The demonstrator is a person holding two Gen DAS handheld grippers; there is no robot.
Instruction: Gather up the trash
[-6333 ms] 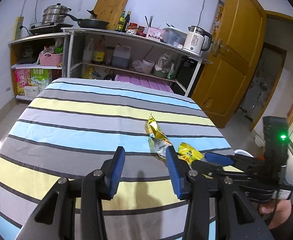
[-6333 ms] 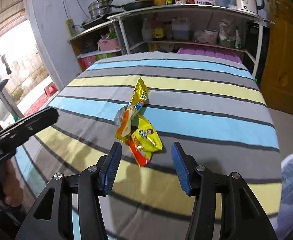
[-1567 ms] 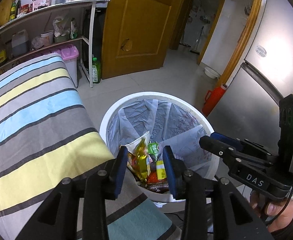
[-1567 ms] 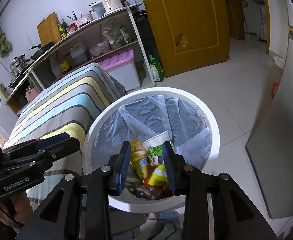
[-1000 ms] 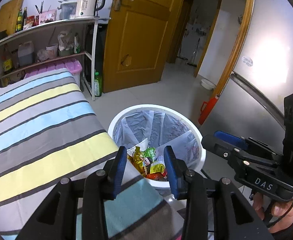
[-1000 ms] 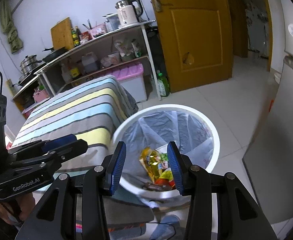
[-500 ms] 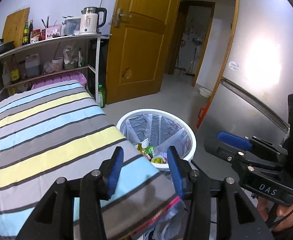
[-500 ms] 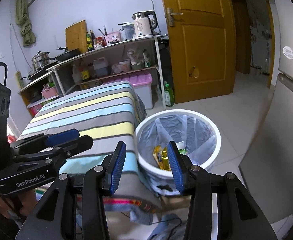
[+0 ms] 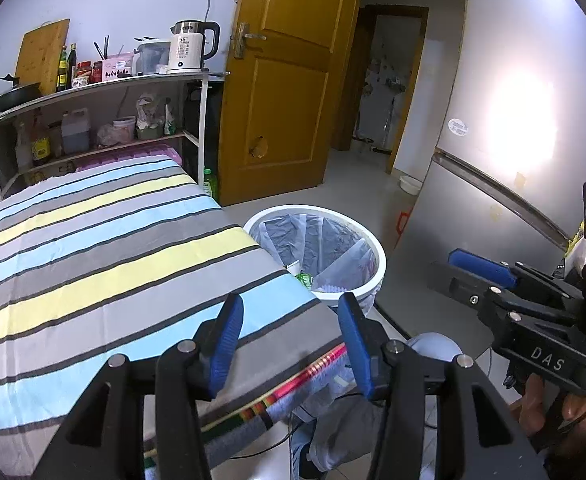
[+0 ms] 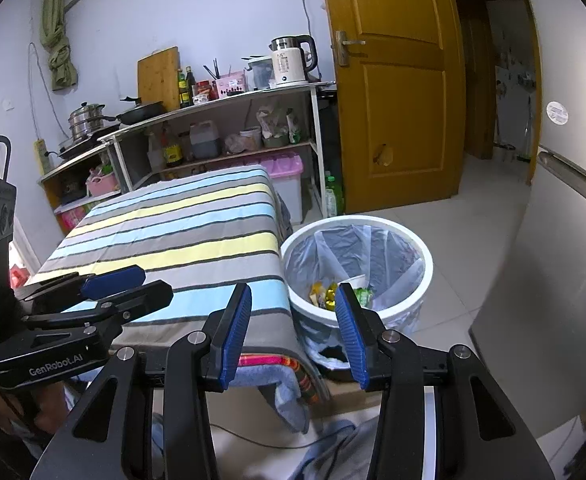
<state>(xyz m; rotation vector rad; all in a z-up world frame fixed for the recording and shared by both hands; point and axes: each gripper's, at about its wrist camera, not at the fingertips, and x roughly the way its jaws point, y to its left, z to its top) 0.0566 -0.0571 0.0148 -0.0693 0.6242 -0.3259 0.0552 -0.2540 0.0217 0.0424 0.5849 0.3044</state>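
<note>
Both tools are up and away from the bin here, and both are empty: the left hand-held gripper (image 9: 289, 338) has its blue pads spread wide with nothing between them, and the right hand-held gripper (image 10: 293, 332) is parted the same way, holding nothing. The trash (image 10: 327, 294), a cluster of yellow and green wrappers, lies down inside the white bin (image 10: 413, 304) with its grey liner, on the floor just off the corner of the striped worktop (image 10: 181, 224). From the right tool the bin sits at about 1 o'clock and close, the wrappers just beyond the inner edge of its right finger; from the left tool it is also at roughly 1 o'clock but farther out, past the worktop edge, so the right hand looks nearer. The heap shows no clear long axis, it is a jumble. The right wrist view looks down into the bin and shows the wrappers; the left wrist view catches only a scrap of green at the near rim (image 9: 305, 278), the worktop hiding the rest. The left view does cover the striped cloth (image 9: 93, 256), which seems bare of litter, though its near left corner is hidden behind the fingers.
</note>
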